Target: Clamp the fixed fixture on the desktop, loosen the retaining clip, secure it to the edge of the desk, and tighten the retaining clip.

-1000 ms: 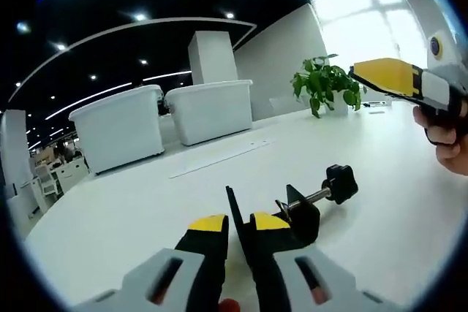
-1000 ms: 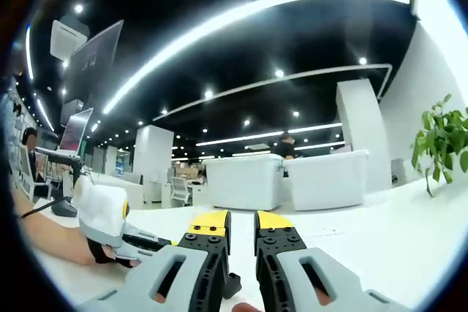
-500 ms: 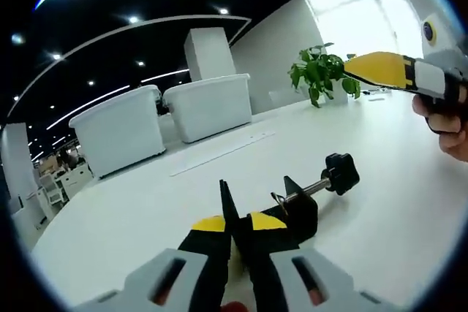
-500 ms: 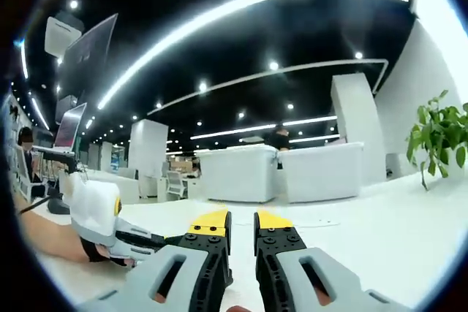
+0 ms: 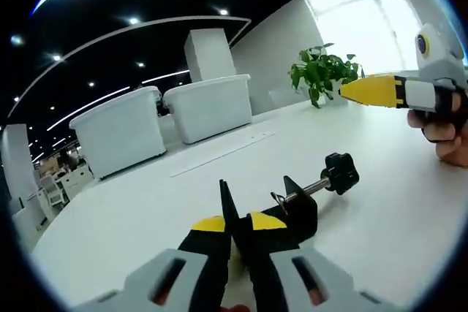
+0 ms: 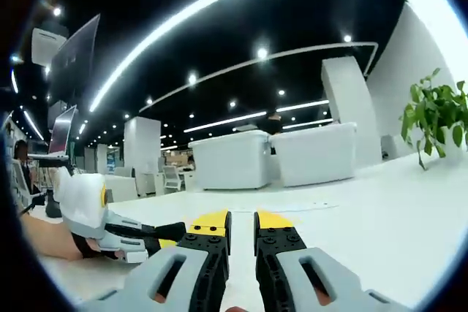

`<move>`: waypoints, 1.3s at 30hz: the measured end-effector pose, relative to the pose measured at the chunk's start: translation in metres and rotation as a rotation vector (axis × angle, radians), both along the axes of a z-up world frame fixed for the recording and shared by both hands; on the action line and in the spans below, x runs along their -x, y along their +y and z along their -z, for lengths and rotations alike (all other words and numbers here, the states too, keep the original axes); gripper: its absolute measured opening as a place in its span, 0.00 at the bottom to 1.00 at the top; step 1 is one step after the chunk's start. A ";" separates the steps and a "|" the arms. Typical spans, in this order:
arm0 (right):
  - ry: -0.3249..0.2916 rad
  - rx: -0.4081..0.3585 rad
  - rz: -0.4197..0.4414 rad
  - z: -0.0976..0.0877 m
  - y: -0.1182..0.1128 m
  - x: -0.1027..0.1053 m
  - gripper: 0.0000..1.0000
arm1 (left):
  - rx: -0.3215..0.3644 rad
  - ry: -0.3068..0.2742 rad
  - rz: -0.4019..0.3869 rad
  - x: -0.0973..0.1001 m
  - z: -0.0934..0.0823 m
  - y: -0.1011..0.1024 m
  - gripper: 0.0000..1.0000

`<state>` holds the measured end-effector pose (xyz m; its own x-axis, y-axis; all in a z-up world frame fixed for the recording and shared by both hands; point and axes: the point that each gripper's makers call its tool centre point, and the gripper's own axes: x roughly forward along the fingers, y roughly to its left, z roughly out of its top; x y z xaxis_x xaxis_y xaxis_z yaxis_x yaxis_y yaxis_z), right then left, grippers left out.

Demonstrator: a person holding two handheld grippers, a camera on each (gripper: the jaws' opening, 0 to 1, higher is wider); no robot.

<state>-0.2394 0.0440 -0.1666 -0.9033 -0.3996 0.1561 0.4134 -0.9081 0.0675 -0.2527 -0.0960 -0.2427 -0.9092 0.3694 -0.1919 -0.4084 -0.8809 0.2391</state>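
Observation:
A black clamp fixture (image 5: 301,206) lies on the white table (image 5: 117,224), its threaded screw ending in a black knob (image 5: 341,172). My left gripper (image 5: 235,221) is shut on the fixture's thin upright plate, which sticks up between the yellow tips. At the right of the left gripper view, my right gripper (image 5: 347,93) hovers above the table, held in a hand (image 5: 442,133), its yellow tips together and empty. In the right gripper view, the right gripper (image 6: 241,218) points over the table. The left gripper (image 6: 170,233) comes in low from the left there.
Two large white bins (image 5: 121,129) (image 5: 212,107) stand at the table's far side. A potted plant (image 5: 322,78) is at the far right. A flat white strip (image 5: 219,153) lies on the table beyond the fixture. Open tabletop surrounds the fixture.
The right gripper has dropped lower and tilted down toward the table. The left gripper stays shut on the fixture's plate, almost still for the last half second.

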 end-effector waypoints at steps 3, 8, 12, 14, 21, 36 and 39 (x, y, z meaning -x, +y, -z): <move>0.009 -0.044 -0.011 0.003 -0.007 -0.002 0.13 | -0.005 -0.004 0.001 -0.001 0.000 0.000 0.09; 0.018 -0.110 -0.050 0.008 -0.022 -0.010 0.13 | -0.008 -0.006 0.002 -0.002 0.000 0.000 0.09; 0.020 -0.142 -0.078 0.010 -0.029 -0.011 0.13 | -0.009 -0.008 0.002 -0.002 0.000 0.000 0.09; 0.025 -0.133 -0.121 0.009 -0.037 -0.014 0.14 | -0.009 -0.007 0.003 -0.002 0.000 0.000 0.09; -0.035 -0.174 -0.178 0.023 -0.051 -0.014 0.15 | -0.010 -0.008 0.004 -0.002 0.000 0.000 0.09; -0.144 -0.108 -0.448 0.036 -0.068 -0.030 0.20 | -0.019 -0.013 0.014 -0.002 0.000 0.000 0.09; -0.125 -0.135 -0.464 0.036 -0.074 -0.030 0.19 | -0.022 -0.016 0.014 -0.002 0.000 0.000 0.08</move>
